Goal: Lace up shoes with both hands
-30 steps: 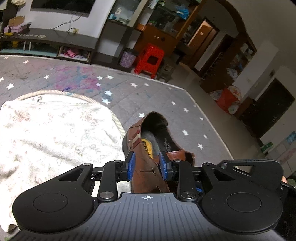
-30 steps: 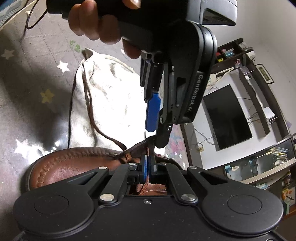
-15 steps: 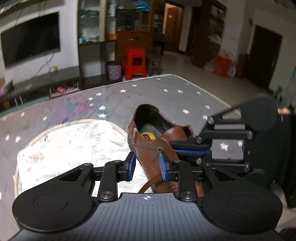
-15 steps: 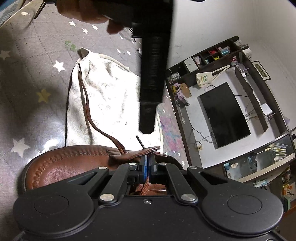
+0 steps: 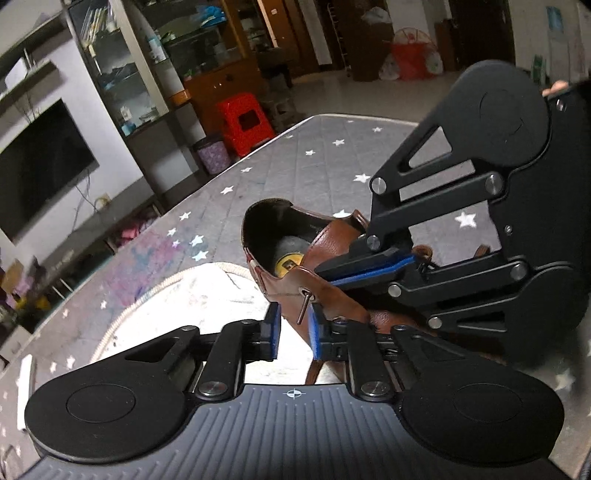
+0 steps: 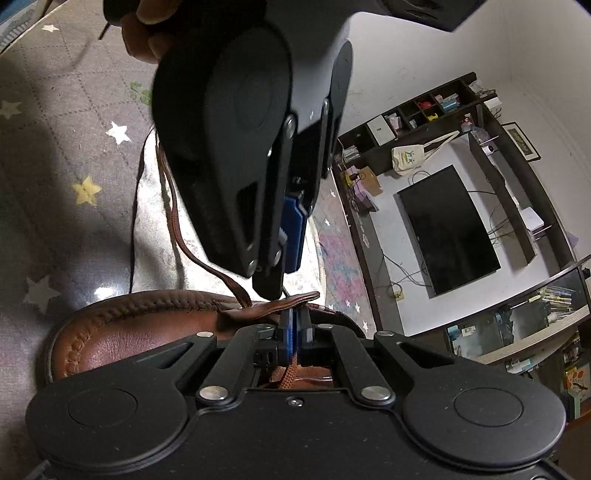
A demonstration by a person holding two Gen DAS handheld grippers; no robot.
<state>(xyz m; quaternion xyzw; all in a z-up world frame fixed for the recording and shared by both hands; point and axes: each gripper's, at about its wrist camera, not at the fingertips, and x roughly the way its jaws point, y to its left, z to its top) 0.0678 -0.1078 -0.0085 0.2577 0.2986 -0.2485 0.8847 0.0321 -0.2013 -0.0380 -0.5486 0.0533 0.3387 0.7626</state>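
A brown leather shoe lies on its side, opening toward the room, partly on a white cloth. A dark lace tip pokes out of an eyelet in the near flap, between the blue pads of my open left gripper. From the right, my right gripper reaches in over the shoe's tongue area. In the right wrist view my right gripper is shut on a brown braided lace. The left gripper hangs just above the flap, held by a hand. More lace trails over the cloth.
A grey star-patterned rug covers the floor under the cloth. Beyond its far edge stand a red stool and a purple bin. A wall TV and dark shelving are farther off.
The left gripper has turned and dropped down to the eyelet flap, so the lace tip now sits between its pads. The right gripper stays shut on the lace.
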